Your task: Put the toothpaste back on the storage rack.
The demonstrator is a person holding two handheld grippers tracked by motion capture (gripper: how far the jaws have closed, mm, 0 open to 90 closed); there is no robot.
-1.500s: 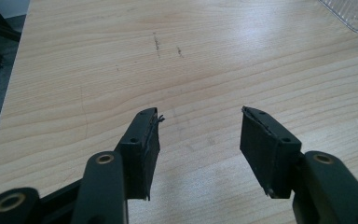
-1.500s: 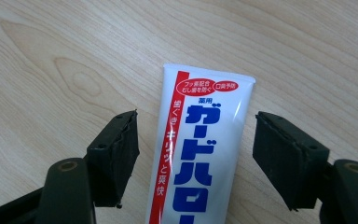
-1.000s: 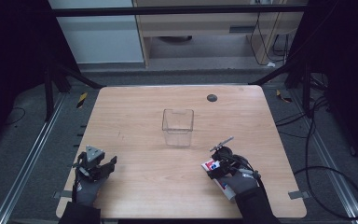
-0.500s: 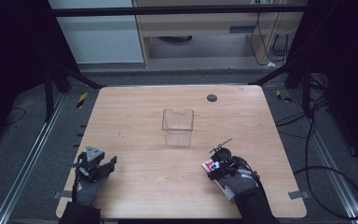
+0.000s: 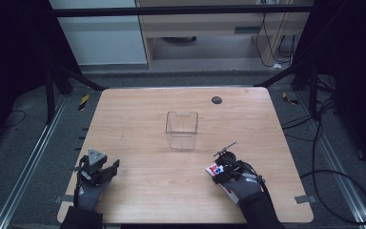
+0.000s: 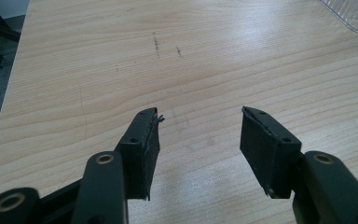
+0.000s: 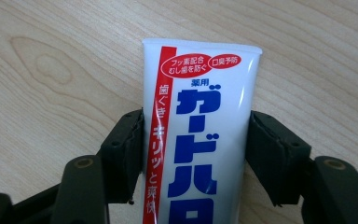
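We have right gripper (image 7: pixel 193 154) jaws just closing on toothpaste tube (image 7: pixel 200 121), pads touching both sides, tube flat on table (image 7: pixel 56 56). Soft tube may squash or slip. Left gripper (image 6: pixel 198 140) apart, empty.

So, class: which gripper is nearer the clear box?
Right. The right gripper, closing on a toothpaste tube, sits just right of and below the clear box; the left gripper lies farther off, lower left.
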